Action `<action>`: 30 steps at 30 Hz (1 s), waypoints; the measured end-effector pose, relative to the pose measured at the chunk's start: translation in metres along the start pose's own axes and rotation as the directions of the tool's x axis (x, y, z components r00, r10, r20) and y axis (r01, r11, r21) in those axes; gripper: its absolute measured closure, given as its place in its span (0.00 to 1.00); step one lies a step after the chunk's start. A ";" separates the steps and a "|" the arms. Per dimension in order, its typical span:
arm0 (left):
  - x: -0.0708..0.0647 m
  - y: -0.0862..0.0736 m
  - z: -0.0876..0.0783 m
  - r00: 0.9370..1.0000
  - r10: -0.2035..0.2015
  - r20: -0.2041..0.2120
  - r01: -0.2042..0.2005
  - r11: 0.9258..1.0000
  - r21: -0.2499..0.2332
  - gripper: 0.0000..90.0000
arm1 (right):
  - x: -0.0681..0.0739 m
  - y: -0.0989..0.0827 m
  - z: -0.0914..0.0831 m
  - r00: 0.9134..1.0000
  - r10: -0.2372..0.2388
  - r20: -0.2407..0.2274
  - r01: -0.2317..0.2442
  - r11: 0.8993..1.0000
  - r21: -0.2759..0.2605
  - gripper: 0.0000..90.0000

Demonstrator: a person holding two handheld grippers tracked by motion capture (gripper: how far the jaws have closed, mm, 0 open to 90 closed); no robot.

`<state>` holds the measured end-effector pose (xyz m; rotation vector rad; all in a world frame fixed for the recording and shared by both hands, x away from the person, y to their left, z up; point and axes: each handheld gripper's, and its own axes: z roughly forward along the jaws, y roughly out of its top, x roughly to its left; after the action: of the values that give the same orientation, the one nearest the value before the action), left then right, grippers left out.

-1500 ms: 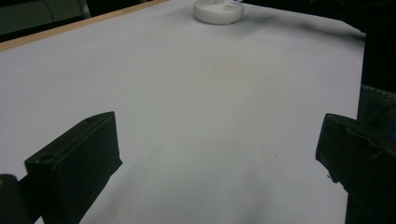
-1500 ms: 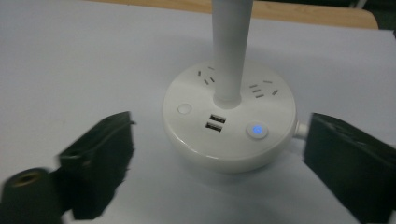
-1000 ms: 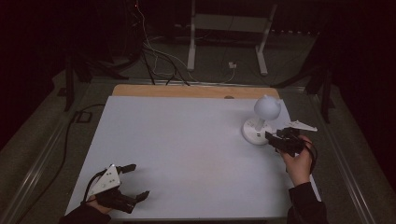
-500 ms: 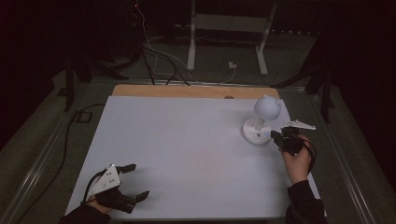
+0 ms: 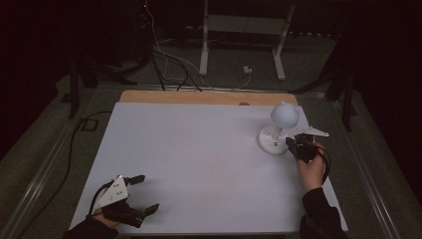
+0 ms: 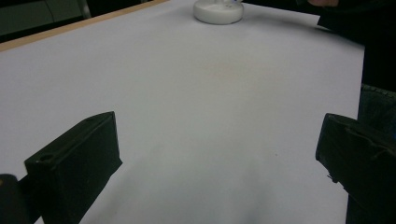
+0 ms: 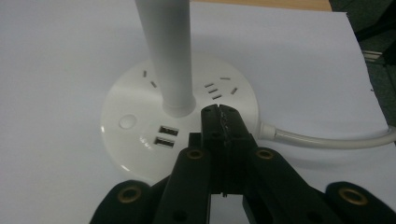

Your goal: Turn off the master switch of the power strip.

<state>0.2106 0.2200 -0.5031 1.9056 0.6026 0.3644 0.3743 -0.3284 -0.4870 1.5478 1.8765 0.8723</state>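
The right gripper [image 7: 219, 112] has its jaws pressed together with nothing between them; they have just been closing. Its tip hovers over the round base [image 7: 140, 140] of the white desk lamp [image 5: 278, 130], beside the stem [image 7: 169, 56], whose upper part is cut off in the right gripper view. Whether the tip touches the base cannot be told. A white cord [image 7: 327, 139] leaves the base. The left gripper [image 5: 134, 195], jaws wide apart, rests near the table [image 5: 199, 149] front edge, well apart from the lamp.
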 end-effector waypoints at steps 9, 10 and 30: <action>0.000 0.000 0.000 1.000 0.000 0.002 0.000 1.000 -0.001 0.00 | 0.001 -0.002 0.011 1.000 0.000 0.018 0.000 1.000 0.012 1.00; 0.000 0.000 0.000 1.000 -0.001 0.001 0.001 1.000 -0.001 0.00 | 0.001 -0.003 0.012 1.000 -0.004 0.023 0.003 1.000 0.015 1.00; 0.000 0.000 0.000 1.000 0.003 0.001 -0.003 1.000 0.002 0.00 | 0.003 -0.005 0.018 0.998 -0.035 0.043 0.035 0.999 0.016 1.00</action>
<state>0.2104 0.2199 -0.5032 1.9087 0.5997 0.3647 0.3838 -0.3236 -0.5024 1.5265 1.8782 0.8041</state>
